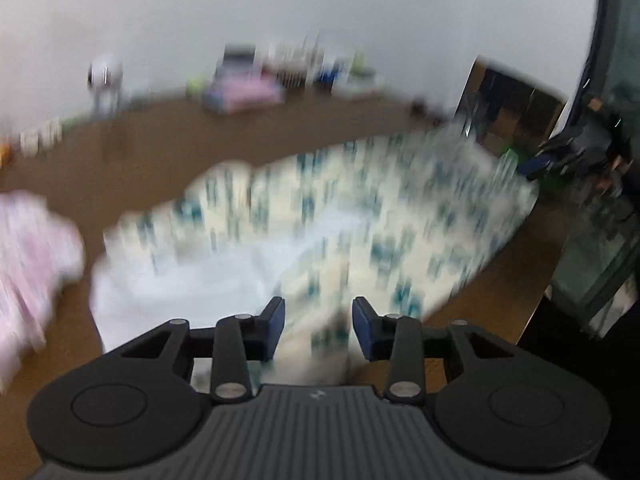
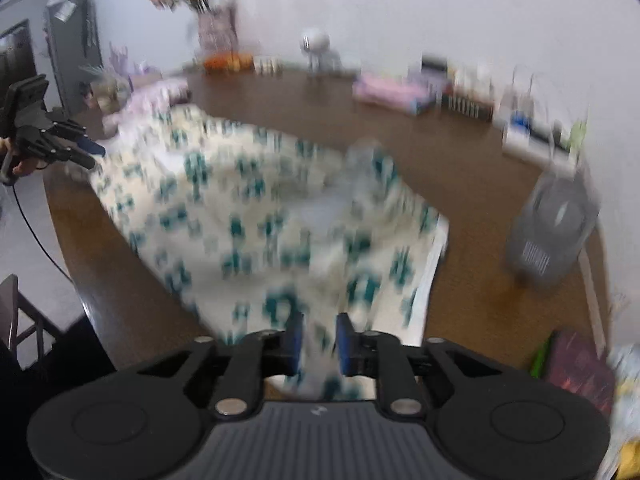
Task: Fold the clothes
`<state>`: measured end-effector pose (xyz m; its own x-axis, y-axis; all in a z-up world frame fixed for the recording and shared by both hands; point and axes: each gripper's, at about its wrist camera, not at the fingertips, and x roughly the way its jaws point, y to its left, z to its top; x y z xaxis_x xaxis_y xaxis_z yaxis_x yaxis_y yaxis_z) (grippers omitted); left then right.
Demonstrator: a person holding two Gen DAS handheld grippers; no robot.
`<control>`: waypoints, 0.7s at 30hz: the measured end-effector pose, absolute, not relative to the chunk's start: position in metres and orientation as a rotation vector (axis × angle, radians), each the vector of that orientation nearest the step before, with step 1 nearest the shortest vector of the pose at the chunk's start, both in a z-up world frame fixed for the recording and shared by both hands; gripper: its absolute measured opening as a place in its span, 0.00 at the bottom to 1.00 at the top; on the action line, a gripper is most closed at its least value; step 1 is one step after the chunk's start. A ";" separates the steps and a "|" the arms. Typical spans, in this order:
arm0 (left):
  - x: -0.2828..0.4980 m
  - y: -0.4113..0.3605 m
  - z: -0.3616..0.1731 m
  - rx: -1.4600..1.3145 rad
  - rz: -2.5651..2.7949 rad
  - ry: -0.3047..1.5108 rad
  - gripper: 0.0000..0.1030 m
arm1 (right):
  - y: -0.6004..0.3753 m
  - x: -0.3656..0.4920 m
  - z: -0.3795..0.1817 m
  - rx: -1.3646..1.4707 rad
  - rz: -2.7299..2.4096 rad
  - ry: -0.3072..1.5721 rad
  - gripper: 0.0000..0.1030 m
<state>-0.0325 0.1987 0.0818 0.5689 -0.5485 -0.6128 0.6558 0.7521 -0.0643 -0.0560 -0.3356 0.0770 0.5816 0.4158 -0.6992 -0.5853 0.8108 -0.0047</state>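
motion blur smears the patterned garment (image 2: 256, 208), pattern unreadable.

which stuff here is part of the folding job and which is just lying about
Part of the job:
- patterned cloth
- left gripper
- right gripper
- pink garment

Lying about:
- grey basket
- flower vase
- white figurine
- pink box

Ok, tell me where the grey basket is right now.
The grey basket shows only in the right wrist view, at the right side of the brown table, just right of the teal-patterned garment.
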 end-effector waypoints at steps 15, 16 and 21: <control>0.137 0.156 0.035 0.397 -0.738 0.874 0.12 | -0.256 0.117 0.062 -0.472 0.697 0.819 0.27; 0.132 0.155 0.036 0.416 -0.734 0.851 0.11 | -0.252 0.120 0.057 -0.488 0.697 0.830 0.11; 0.080 0.149 0.057 0.520 -0.678 0.667 0.07 | -0.243 0.089 0.059 -0.592 0.702 0.721 0.03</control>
<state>0.0797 0.1485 0.0567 0.5902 -0.3957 -0.7036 0.7098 0.6695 0.2190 0.0894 -0.2429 0.0587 0.5489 0.3628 -0.7530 -0.7433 0.6240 -0.2412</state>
